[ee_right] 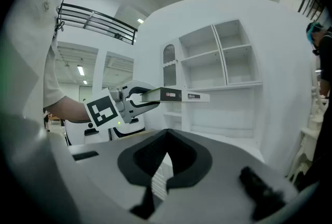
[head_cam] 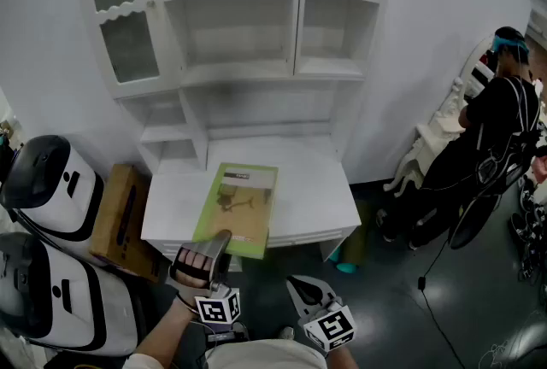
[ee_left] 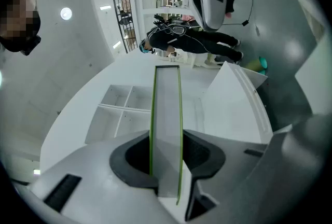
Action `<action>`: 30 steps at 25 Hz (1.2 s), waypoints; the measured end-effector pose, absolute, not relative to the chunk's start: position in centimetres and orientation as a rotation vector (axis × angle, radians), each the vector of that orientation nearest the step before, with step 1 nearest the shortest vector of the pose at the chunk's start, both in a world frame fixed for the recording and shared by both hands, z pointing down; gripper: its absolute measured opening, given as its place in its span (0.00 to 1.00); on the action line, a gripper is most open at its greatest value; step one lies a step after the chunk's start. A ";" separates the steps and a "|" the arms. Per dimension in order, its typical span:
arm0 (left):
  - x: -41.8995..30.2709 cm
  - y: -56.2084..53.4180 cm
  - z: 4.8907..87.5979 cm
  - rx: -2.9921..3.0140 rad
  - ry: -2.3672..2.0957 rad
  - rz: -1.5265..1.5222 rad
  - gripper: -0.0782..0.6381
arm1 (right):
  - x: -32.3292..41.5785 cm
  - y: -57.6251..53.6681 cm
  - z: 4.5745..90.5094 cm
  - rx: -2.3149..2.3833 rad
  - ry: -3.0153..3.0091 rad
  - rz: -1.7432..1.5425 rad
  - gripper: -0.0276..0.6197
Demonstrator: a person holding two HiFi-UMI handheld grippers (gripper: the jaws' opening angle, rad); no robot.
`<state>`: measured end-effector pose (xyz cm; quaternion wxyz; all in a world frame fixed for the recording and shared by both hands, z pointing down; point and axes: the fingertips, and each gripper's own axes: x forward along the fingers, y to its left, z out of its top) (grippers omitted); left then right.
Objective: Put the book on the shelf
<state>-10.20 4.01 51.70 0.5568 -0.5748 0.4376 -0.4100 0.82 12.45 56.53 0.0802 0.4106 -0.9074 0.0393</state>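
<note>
Left tongs (head_cam: pixel 220 239) and right tongs (head_cam: pixel 295 284): pale grey moulded shells are recorded, lined inside with dark grey pads. Behind each, a cube faced with black-and-white square markers is fitted: left marker cube (head_cam: pixel 218 307), right marker cube (head_cam: pixel 330 328). A small green light (ee_right: pixel 118 123) is noted just below the left marker cube. A white short sleeve (ee_right: pixel 52 62) is worn; the white top (head_cam: pixel 256 355) is seen between and below the cubes.

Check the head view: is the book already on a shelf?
No, the left claw grips the book by its near edge, above the white desk.
</note>
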 end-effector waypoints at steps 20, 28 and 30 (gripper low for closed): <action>-7.6 4.3 51.1 -1.345 1.074 -0.992 0.31 | 3.0 13.6 56.0 1.173 -2.777 0.100 0.06; -8.4 2.7 51.3 -1.362 1.089 -1.006 0.31 | 3.2 12.1 56.7 1.174 -2.756 0.148 0.06; -9.0 1.7 51.4 -1.372 1.091 -0.987 0.31 | 2.6 11.5 56.9 1.163 -2.760 0.147 0.06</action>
